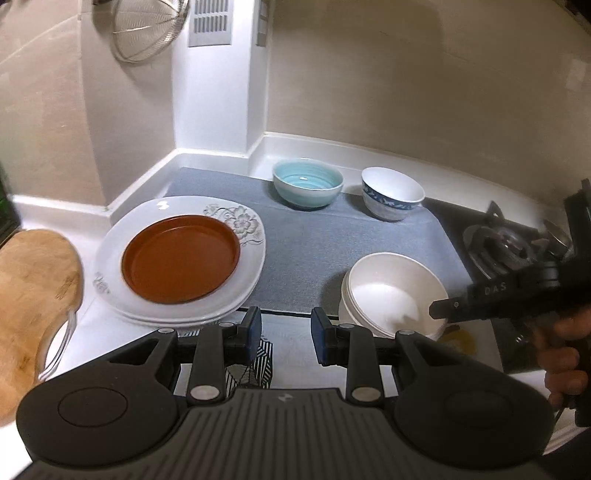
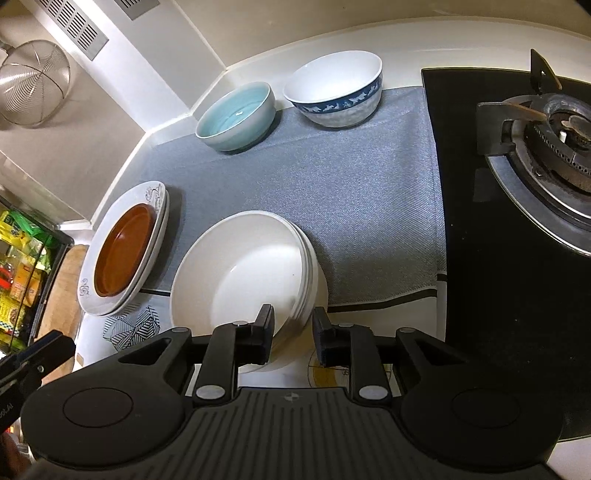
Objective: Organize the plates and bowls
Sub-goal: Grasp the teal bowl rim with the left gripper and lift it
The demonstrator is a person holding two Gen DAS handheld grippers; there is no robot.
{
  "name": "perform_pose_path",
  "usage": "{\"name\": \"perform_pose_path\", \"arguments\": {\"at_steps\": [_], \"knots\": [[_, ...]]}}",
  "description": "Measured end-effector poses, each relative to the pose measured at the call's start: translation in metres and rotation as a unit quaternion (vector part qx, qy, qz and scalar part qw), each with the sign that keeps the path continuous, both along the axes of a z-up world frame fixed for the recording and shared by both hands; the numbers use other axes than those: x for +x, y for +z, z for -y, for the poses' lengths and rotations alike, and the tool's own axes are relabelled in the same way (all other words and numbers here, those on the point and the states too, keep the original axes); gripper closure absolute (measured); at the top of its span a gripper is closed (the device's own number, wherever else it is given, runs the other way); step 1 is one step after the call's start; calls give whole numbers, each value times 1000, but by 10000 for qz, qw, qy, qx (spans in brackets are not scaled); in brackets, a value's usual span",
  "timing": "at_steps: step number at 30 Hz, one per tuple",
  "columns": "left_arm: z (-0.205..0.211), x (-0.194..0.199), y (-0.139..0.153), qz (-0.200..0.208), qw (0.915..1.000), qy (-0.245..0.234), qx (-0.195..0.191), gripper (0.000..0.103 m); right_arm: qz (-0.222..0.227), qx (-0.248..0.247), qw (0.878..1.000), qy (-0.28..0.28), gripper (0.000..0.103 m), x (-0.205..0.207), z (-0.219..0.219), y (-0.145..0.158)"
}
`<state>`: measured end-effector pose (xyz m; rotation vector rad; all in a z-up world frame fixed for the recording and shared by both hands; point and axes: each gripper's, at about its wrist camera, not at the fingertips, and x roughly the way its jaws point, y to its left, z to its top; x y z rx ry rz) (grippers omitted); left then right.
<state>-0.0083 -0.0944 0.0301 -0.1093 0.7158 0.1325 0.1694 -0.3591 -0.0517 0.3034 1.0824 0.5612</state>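
A stack of plain white bowls (image 2: 240, 273) sits at the near edge of the grey mat (image 2: 351, 184). My right gripper (image 2: 293, 338) straddles its near rim, one finger inside and one outside, the pads not clearly pressing. A teal bowl (image 2: 236, 118) and a blue-banded white bowl (image 2: 336, 88) stand at the back. A brown plate (image 1: 181, 258) rests on stacked white floral plates (image 1: 243, 221). My left gripper (image 1: 286, 336) hovers open and empty in front, between the plates and the white bowl stack (image 1: 388, 291). The right gripper (image 1: 443, 312) reaches in from the right.
A gas stove (image 2: 554, 147) on black glass borders the mat's right side. A wooden cutting board (image 1: 33, 288) lies at the left. A wire strainer (image 1: 147, 29) hangs on the wall. A striped patterned item (image 2: 133, 325) lies near the plates. A hand (image 1: 565, 339) holds the right gripper.
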Motion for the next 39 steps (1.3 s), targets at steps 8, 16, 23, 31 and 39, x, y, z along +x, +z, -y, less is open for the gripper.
{"name": "perform_pose_path", "arguments": {"at_steps": [8,16,23,31,39], "knots": [[-42,26,-3,82,9986,-412,-322,71,-109,-431,9979,-467,74,-5,-13,3],[-72,81,-7,163,9939,-821,-711,71,-24,-702,9906,-1176,73,-14,-15,21],[-98,181,-18,11,9873,-813,-1362,71,35,-829,9829,-1641,73,-33,-15,37],[-124,297,-58,-613,9716,-38,-2286,69,26,-946,9759,-1964,73,-64,-13,50],[-116,329,-70,-940,9711,-66,-2194,77,-50,-1042,9681,-2276,73,-83,0,54]]}}
